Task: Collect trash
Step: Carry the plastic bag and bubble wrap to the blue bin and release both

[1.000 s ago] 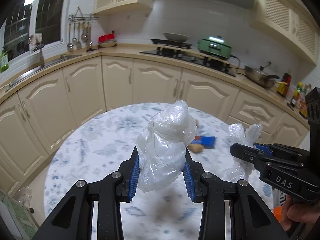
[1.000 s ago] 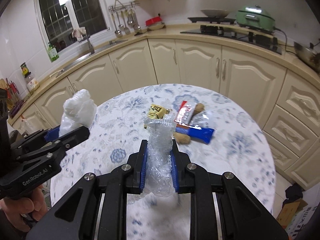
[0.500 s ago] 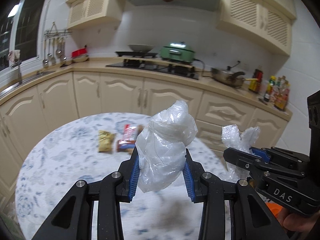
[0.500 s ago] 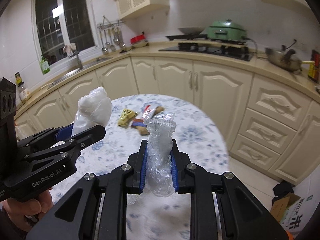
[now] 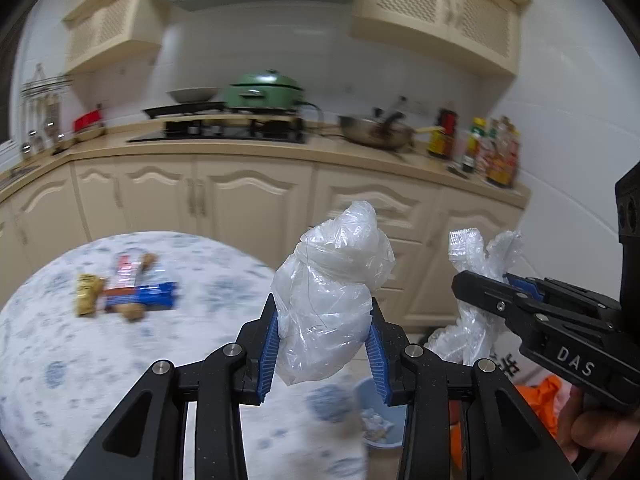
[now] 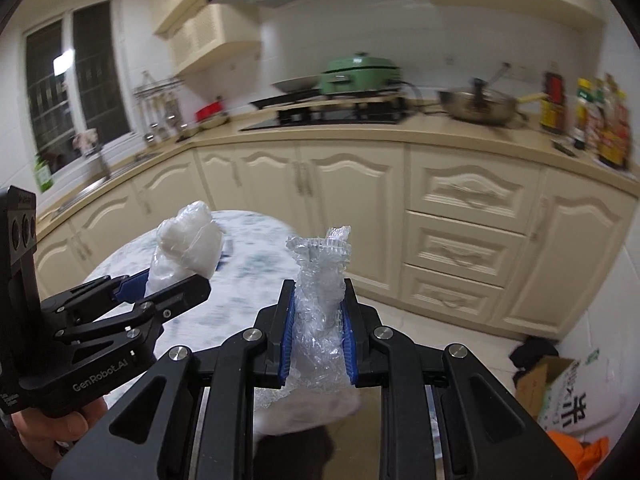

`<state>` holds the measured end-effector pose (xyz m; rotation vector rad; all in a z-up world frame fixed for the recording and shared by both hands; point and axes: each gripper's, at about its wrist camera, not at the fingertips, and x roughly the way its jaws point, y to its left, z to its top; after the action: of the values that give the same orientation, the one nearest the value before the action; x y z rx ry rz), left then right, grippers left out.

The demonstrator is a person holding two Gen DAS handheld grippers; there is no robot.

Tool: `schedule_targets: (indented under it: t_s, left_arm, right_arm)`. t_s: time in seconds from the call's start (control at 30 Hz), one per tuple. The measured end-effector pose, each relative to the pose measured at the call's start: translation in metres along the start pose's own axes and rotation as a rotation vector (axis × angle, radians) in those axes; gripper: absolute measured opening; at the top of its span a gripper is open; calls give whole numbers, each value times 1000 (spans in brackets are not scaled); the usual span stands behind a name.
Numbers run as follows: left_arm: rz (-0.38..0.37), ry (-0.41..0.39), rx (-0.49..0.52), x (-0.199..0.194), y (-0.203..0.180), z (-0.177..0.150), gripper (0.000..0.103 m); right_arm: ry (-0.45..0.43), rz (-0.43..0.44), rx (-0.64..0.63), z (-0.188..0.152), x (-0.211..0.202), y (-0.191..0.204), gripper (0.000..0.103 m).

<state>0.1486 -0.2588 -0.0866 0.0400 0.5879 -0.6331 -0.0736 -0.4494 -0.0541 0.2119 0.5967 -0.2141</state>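
Observation:
My left gripper is shut on a crumpled white plastic bag, held above the edge of the round floral table. My right gripper is shut on a crinkled clear plastic wrap. In the left wrist view the right gripper shows at the right with its clear wrap. In the right wrist view the left gripper shows at the left with the white bag. Snack wrappers lie on the table's far side. A light blue bin with trash inside stands on the floor below the left gripper.
Cream kitchen cabinets line the wall behind, with a stove, a green pot and a pan on the counter. An orange bag and a cardboard box lie on the floor to the right.
Both grippers have swung to the right with their plastic held, from over the table's middle to its right edge. The blue bin and the floor have come into view.

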Motion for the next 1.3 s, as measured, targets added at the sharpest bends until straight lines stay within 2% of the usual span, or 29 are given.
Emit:
schedule_targets:
  t_s: [0.23,0.47,0.7,0.9,1.0,1.07,1.1,1.13,1.17,1.23,1.3]
  left_arm:
    - [-81,78,57,70,-45,13,35]
    - [-144,210,83,162,-82,16,35]
    - [-151,360,67,264,-105,8,35]
    - [-168,453,62,332,-119,-2,36]
    - [-163,502,30,372,-122,-6,39]
    - [-132,521,32,390,-123,-11,47]
    - [-125,537,30,400,-122,-13,58]
    - [-118,547,28,406,-122,-15,72]
    - [-105,552,30,412,-122,-15,76]
    - [-77,546,42,418,-122,-15,87]
    - [-46,542,48,424,-124,-15,96]
  right_arm:
    - [26,-107,108,-18,1,-81,20]
    - [98,-196,210,-51,24,-154,20]
    - [190,-220,303,-87,62,-210,20]
    - [263,-224,369,-117,98,-244,21]
    - [287,-221,404,-129,116,-259,23]
    - [309,-216,432,-137,127,-268,24]
    - [319,-221,439,-141,132,-271,28]
    - [330,-229,448,-144,136,-274,40]
    - [339,-234,459,-148,139,-277,48]
    - [336,-224,488,-154,142,-281,72]
    - [336,-231,507,-158,143,-285,82]
